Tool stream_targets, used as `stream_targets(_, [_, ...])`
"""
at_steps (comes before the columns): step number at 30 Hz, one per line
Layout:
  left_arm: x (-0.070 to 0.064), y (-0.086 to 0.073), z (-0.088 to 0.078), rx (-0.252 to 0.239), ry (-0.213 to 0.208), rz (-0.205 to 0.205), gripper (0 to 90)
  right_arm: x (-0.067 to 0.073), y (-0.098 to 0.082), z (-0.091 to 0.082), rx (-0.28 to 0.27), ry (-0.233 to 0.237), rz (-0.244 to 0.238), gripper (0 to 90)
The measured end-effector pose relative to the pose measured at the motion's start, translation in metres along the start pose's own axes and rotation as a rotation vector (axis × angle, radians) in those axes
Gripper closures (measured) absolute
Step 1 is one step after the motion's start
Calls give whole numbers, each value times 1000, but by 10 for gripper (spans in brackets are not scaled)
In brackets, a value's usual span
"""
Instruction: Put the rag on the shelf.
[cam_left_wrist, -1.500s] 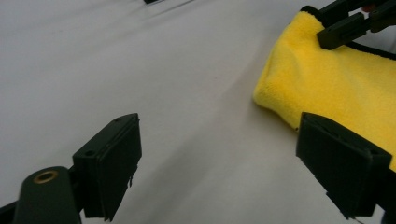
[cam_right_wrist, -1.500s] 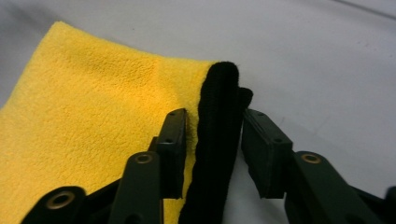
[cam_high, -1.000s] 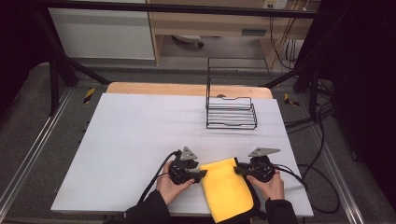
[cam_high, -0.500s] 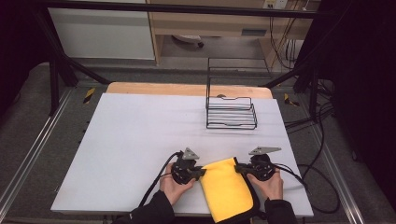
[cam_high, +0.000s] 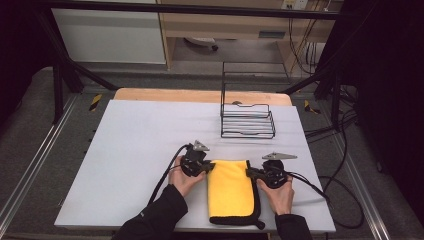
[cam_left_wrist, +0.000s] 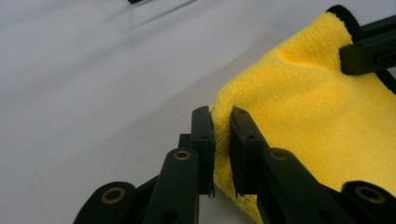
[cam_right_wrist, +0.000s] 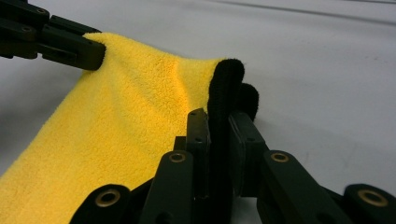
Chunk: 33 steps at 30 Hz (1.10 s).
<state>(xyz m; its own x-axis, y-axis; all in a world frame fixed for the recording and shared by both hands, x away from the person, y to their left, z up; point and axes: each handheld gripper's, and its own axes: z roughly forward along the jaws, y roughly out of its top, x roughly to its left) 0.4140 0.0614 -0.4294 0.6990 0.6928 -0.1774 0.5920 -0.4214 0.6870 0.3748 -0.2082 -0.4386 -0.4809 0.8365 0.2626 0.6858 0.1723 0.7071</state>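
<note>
The left hand-held gripper (cam_left_wrist: 222, 140) has its two black jaws pressed together on a yellow fold at the near corner of the yellow cloth (cam_left_wrist: 317, 116), with cloth showing between the jaws. The right hand-held gripper (cam_right_wrist: 219, 135) is clamped the same way on the opposite corner, its jaws pinching the cloth's thick black hem, which stands up above the jaw tips. In the high view the left hand-held gripper (cam_high: 206, 168) and the right hand-held gripper (cam_high: 251, 173) sit at the two far corners of the yellow cloth (cam_high: 231, 192), each held in a hand with a dark sleeve. The cloth lies near the front edge of the white surface (cam_high: 135, 150), its far edge lifted slightly between the grips. A black wire rack (cam_high: 247, 117) stands well apart, toward the back of the surface.
</note>
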Motion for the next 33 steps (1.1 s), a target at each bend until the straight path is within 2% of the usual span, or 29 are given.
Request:
stream_targets(2, [3,1,9,-1,-4,-11,800,-1,-1,2,-3,-36,-1,791])
stream_targets(4, [3,-1,10,-1,0,-3,771,-2,-2,5,9,-53,-21,773])
stream_targets(5, [2,-5,8,-27,17,8,740,-2,-3,6,5,-55,-32,762])
stream_targets(6, [2,-5,8,-27,17,8,697,-1,-3,5,6,-54,-37,745])
stream_targets(8, [7,-10,1,-47,12,-18,598,-2,-3,4,-11,-52,-59,705])
stream_targets(11, [11,-12,-1,-47,23,-30,537,-4,-1,2,-38,-50,-65,633])
stream_targets(12, [16,-13,-1,-42,20,-54,522,-5,0,2,-46,-49,-68,604])
stream_targets(13, [16,-13,-1,-42,20,-54,519,-7,2,2,-51,-45,-69,594])
stream_targets(14, [18,-12,0,-52,7,-86,519,-8,4,2,-53,-39,-69,580])
stream_targets(17, [17,-11,1,-65,3,-99,543,-13,9,7,-47,-32,-70,550])
stream_targets(20, [15,-13,2,-64,-3,-112,596,-17,15,14,-17,-26,-58,549])
stream_targets(22, [14,-15,3,-75,-27,-138,642,-20,16,19,4,-22,-65,562])
stream_targets(27, [9,-18,8,-57,-35,-113,669,-24,16,22,44,8,-63,593])
stream_targets(33, [9,-18,10,-50,-29,-108,678,-28,20,27,81,47,-52,621])
